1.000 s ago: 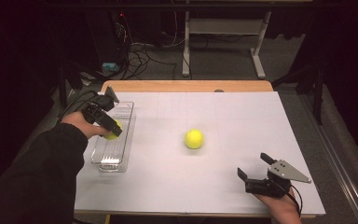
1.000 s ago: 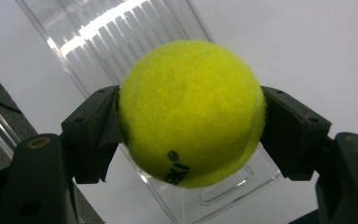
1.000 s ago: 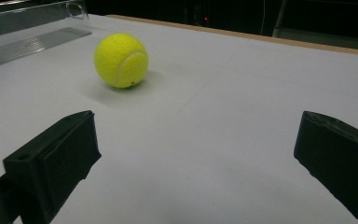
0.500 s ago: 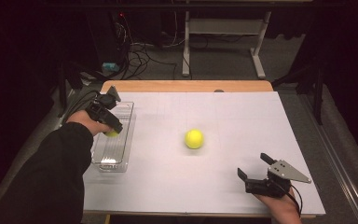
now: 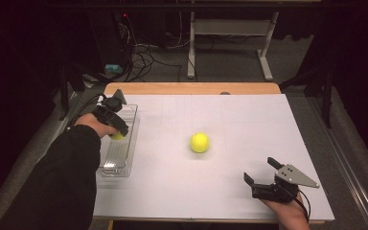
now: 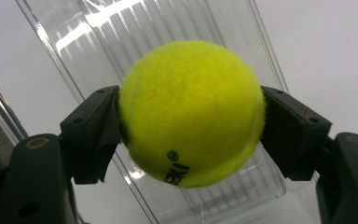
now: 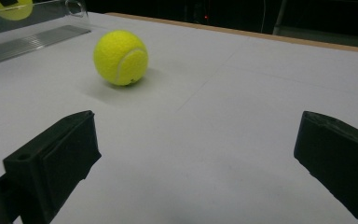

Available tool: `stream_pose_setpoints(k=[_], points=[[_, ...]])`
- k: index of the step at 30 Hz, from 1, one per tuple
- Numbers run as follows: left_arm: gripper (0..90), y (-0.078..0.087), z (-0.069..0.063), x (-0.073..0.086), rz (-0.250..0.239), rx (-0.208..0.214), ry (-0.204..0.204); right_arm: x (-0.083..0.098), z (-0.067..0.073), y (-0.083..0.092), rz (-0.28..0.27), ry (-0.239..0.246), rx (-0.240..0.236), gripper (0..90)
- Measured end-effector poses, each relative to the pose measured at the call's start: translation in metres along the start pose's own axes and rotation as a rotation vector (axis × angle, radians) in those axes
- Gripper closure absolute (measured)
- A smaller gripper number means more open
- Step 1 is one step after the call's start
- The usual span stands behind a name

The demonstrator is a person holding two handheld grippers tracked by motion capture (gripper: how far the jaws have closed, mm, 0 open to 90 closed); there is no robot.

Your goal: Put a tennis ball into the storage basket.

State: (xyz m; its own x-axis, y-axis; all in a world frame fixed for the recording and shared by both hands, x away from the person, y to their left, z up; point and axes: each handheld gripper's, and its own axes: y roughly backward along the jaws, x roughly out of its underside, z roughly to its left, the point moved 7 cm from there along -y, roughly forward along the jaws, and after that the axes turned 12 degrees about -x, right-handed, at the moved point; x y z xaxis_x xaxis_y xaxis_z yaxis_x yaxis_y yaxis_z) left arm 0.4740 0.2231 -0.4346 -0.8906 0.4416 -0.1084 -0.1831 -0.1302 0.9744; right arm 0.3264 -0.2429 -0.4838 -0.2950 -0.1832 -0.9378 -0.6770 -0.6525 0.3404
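Note:
My left gripper [image 5: 117,131] is shut on a yellow tennis ball [image 6: 191,112] and holds it just above the clear plastic tray [image 5: 117,160] at the table's left side. Both jaws press the ball's sides in the left gripper view, with the tray's ribbed floor [image 6: 158,42] below. A second tennis ball [image 5: 199,142] lies loose on the white table near the middle, also seen as the ball [image 7: 120,57] ahead of my right gripper. That right gripper [image 5: 259,172] rests open near the front right edge, with nothing between its jaws.
The white table top [image 5: 249,120] has a wooden strip along its far edge [image 5: 191,88]. Beyond it are a dark floor with cables [image 5: 143,52] and a white table frame [image 5: 230,28]. A dark sleeve [image 5: 67,177] covers the front left corner.
My left gripper has shifted slightly back along the tray with the ball still held. The loose ball and the right gripper have not moved.

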Motion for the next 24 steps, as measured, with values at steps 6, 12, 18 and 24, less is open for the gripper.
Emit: stream_pose_setpoints(k=[6, 12, 18, 24], points=[[11.1, 0.004, -0.001, -0.005, -0.027, -0.009, 0.011, 0.001, -0.001, 0.000, 0.002, -0.006, 0.002, 0.0], [0.8, 0.017, -0.010, -0.003, -0.039, 0.013, -0.033, 0.001, 0.000, 0.000, 0.003, -0.002, 0.002, 0.0], [0.6, 0.024, -0.020, 0.003, -0.047, 0.015, -0.065, 0.001, 0.000, 0.000, 0.003, -0.001, 0.004, 0.0], [0.6, 0.029, -0.037, 0.008, -0.060, 0.010, -0.113, 0.001, 0.000, 0.000, 0.003, -0.003, 0.004, 0.0]])
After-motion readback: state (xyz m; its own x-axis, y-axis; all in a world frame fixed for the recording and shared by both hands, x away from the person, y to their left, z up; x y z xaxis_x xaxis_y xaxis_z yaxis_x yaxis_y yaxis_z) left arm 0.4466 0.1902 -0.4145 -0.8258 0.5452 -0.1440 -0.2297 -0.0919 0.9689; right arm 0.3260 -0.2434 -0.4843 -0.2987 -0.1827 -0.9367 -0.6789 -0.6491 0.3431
